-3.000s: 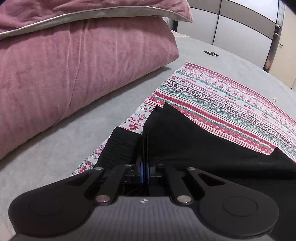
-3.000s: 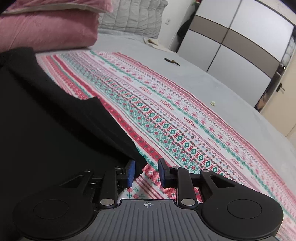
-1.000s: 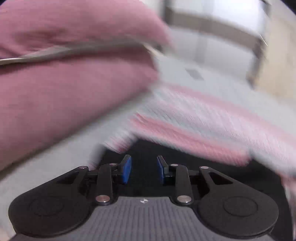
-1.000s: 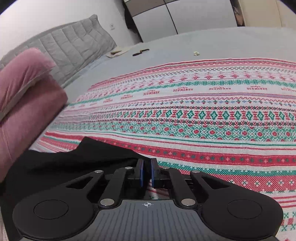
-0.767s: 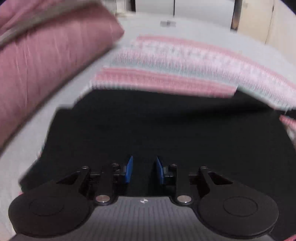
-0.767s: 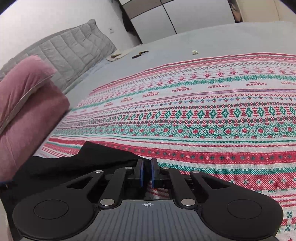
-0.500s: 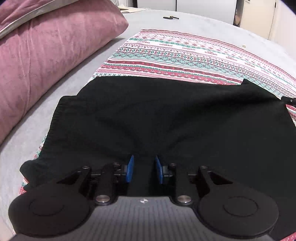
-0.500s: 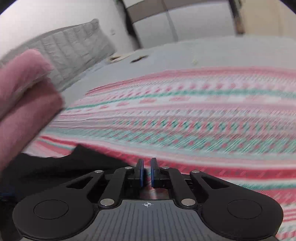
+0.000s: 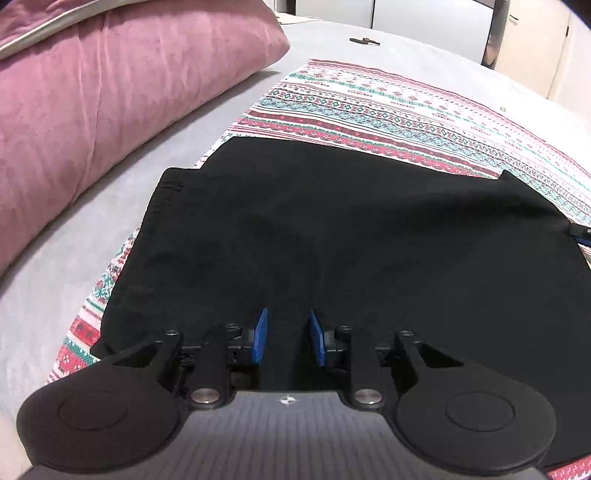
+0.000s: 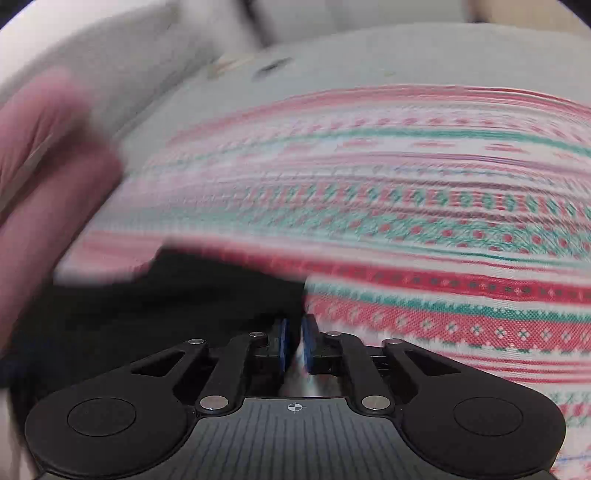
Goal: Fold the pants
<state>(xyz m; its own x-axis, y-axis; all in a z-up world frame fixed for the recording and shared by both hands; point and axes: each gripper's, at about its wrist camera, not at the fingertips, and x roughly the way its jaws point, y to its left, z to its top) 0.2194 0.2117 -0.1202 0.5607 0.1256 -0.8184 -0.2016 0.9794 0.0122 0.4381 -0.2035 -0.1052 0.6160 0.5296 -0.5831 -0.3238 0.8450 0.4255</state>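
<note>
The black pants (image 9: pixel 351 221) lie folded flat on a red, green and white patterned cloth (image 9: pixel 406 107) on the bed. My left gripper (image 9: pixel 287 338) is open and empty, just above the pants' near edge. In the blurred right wrist view the pants (image 10: pixel 166 295) lie at lower left. My right gripper (image 10: pixel 293 345) has its jaws a narrow gap apart at the pants' right edge, with nothing clearly between them. The right gripper's tip (image 9: pixel 581 236) shows at the pants' far right corner in the left wrist view.
A big pink pillow (image 9: pixel 110 92) lies to the left on the grey bed sheet (image 9: pixel 55 277). A small dark object (image 9: pixel 364 40) lies far back on the bed. Wardrobe doors (image 9: pixel 424 18) stand behind the bed.
My left gripper let go of the pants, opened and drew back to their near edge. My right gripper, shut at the pants' corner, has parted slightly and is moving fast; its view is blurred.
</note>
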